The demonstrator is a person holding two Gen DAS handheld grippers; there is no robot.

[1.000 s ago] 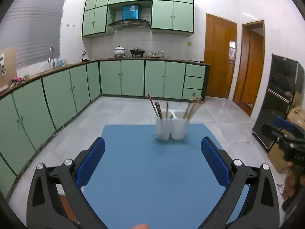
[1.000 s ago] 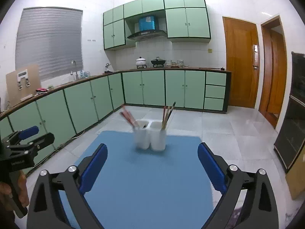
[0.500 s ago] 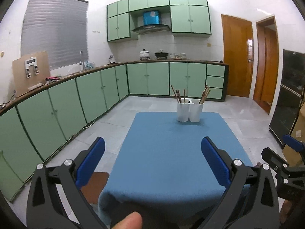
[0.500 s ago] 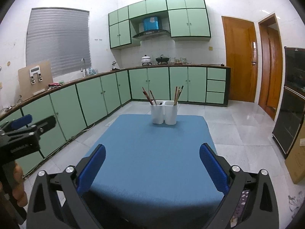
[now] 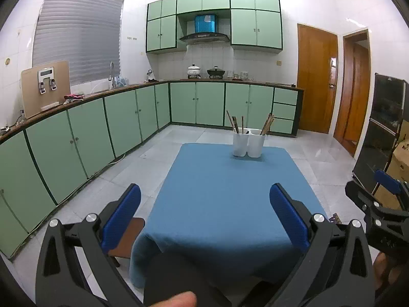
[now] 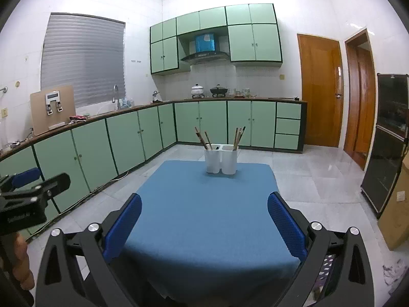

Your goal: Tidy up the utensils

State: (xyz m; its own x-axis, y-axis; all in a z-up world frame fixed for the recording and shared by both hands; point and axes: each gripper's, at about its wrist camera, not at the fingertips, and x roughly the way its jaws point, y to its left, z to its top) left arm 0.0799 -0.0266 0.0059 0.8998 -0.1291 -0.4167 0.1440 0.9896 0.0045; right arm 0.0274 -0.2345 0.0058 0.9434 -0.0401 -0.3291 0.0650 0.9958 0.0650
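A white two-cup utensil holder [image 5: 248, 145] stands at the far end of a table with a blue cloth [image 5: 225, 199]; it also shows in the right wrist view [image 6: 221, 162]. Several chopsticks [image 5: 234, 123] stick up from both cups. My left gripper [image 5: 204, 212] is open and empty, held at the table's near edge, far from the holder. My right gripper [image 6: 204, 217] is open and empty, also at the near edge. The right gripper shows at the right of the left wrist view [image 5: 378, 204], the left gripper at the left of the right wrist view [image 6: 30, 194].
Green kitchen cabinets [image 5: 122, 128] run along the left and back walls. A brown stool [image 5: 127, 238] stands by the table's near left corner. A black appliance [image 6: 386, 151] and a cardboard box [image 6: 398, 204] stand at the right. Two wooden doors [image 5: 317, 76] are at the back right.
Both grippers have pulled back from over the table to beyond its near edge and a little higher. The holder now looks farther away. Both stay open.
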